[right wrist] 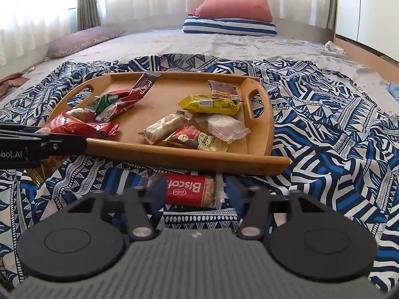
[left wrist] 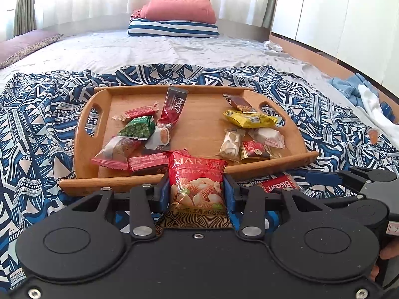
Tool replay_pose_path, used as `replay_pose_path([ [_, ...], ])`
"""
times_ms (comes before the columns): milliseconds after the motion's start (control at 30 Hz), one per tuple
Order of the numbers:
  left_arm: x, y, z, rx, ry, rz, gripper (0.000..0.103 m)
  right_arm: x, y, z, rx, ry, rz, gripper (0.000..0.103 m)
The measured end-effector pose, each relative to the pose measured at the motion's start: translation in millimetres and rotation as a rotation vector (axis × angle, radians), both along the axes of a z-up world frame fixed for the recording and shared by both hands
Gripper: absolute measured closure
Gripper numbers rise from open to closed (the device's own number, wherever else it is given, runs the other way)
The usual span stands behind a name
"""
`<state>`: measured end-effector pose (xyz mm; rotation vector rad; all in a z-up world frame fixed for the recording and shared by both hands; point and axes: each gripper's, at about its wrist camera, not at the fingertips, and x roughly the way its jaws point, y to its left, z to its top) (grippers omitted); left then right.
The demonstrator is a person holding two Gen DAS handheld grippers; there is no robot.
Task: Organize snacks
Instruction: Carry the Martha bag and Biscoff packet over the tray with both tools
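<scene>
Wooden tray [left wrist: 207, 127] taken as landmark; it is lying on a blue-and-white patterned cloth [left wrist: 37, 114] spread over a bed

Left gripper [left wrist: 197, 194] is being held just in front of the tray's near rail. A red nut packet [left wrist: 195, 182] is being pinched between its blue pads, which are pressing on both sides of the packet; the packet's top edge is being carried over the near rail

Right gripper [right wrist: 194, 194] is being held in front of the tray's near rail, toward its right end. Its fingers are being kept spread, with a red Biscoff packet [right wrist: 189, 191] lying on the cloth between them; the right pad is standing clear of the wrapper, while contact at the left pad cannot be told because of blur

Inside the tray, two clusters of snacks are being shown: red and green packets [left wrist: 137, 129] toward the left handle, and a yellow packet [right wrist: 209, 104] with pale wrapped items toward the right handle
</scene>
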<state>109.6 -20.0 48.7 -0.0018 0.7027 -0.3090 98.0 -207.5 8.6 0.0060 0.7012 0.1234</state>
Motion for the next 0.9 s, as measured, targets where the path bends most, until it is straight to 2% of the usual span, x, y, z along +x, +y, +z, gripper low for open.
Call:
replay_pose_path([
  [100, 1, 2, 0, 0.001, -0.001, 0.011, 0.063, 0, 10, -5, -0.022, -0.006, -0.015, 0.011],
  [200, 2, 4, -1, -0.006, 0.000, 0.022, 0.063, 3, 21, -10, -0.021, 0.002, -0.040, 0.008],
  [300, 2, 7, 0, -0.008, -0.001, 0.028, 0.063, 7, 32, -19, -0.063, 0.018, -0.071, 0.008],
  [333, 2, 8, 0, -0.007, -0.002, 0.029, 0.063, 7, 35, -19, -0.074, 0.012, -0.076, 0.008],
  [433, 3, 11, 0, -0.006, -0.004, 0.036, 0.063, 4, 36, -16, -0.060, 0.003, -0.063, 0.031],
  [500, 4, 13, 0, -0.011, -0.002, 0.042, 0.063, 1, 35, -13, -0.056, -0.015, -0.067, 0.040],
  [733, 5, 16, 3, -0.019, -0.010, 0.050, 0.063, -5, 30, -5, -0.048, -0.028, -0.059, 0.040],
  [900, 11, 16, 8, -0.014, -0.026, 0.054, 0.063, -9, 26, 12, -0.028, -0.064, -0.059, 0.040],
])
